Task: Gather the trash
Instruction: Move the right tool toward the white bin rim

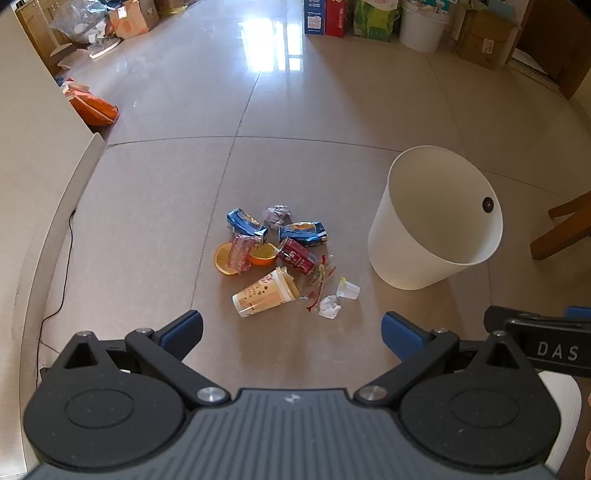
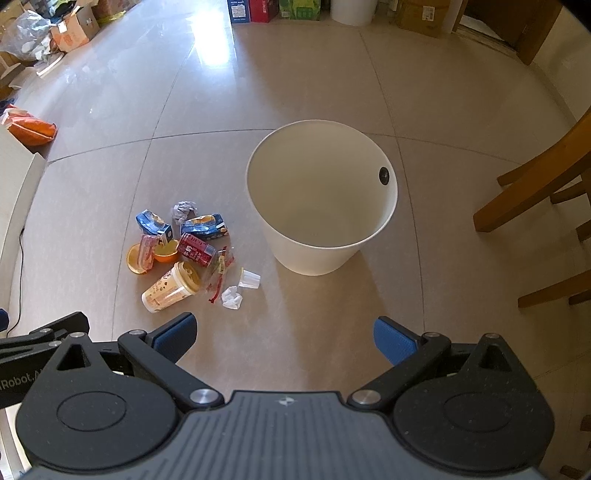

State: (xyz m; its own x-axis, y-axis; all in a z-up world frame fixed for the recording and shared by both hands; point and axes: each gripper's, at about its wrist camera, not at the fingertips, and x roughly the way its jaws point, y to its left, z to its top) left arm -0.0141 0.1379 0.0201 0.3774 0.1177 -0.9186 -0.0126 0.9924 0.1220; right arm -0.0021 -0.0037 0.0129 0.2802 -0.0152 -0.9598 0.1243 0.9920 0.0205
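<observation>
A small heap of trash lies on the tiled floor: a yellow paper cup on its side, a red can, two blue snack packets, orange bowls, crumpled paper, a white tissue wad and a small clear cup. An empty white bin stands right of the heap. My left gripper hovers open above the floor just short of the heap. My right gripper hangs open in front of the bin, nothing between its fingers.
A black cable runs along the left wall. An orange bag lies at the far left. Boxes and a white bucket line the far wall. Wooden chair legs stand to the right of the bin.
</observation>
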